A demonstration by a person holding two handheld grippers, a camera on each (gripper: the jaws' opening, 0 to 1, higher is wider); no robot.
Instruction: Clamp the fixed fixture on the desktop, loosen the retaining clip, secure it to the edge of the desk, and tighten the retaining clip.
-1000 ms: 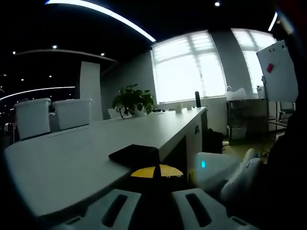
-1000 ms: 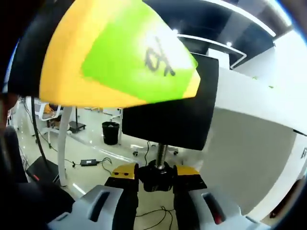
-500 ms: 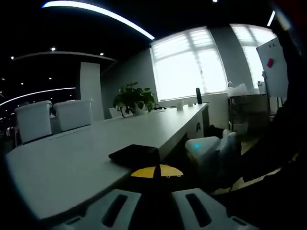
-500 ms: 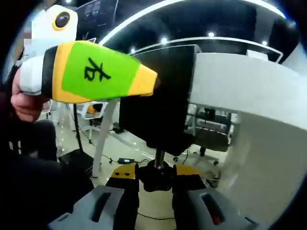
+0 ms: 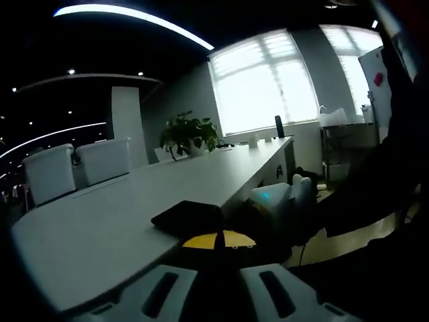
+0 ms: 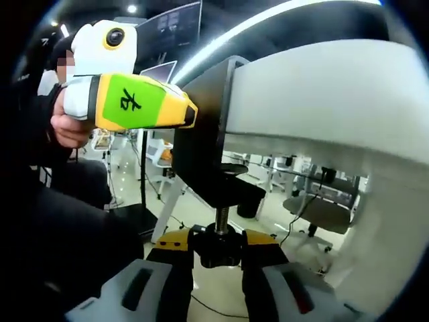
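Right gripper clamped on clamp knob, left gripper pinching clamp on surface; turn knob slowly, keeping pad flush under edge.

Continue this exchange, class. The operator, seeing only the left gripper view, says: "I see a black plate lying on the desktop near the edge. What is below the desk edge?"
Observer: In the right gripper view, the black clamp reaches down past the desk edge, with a threaded screw below it.
Operator: Is anything on that screw?
Observer: The right gripper has its jaws shut on the screw's black knob.
Operator: What holds the top?
Observer: The left gripper, held by a hand, is closed on the clamp's upper part.
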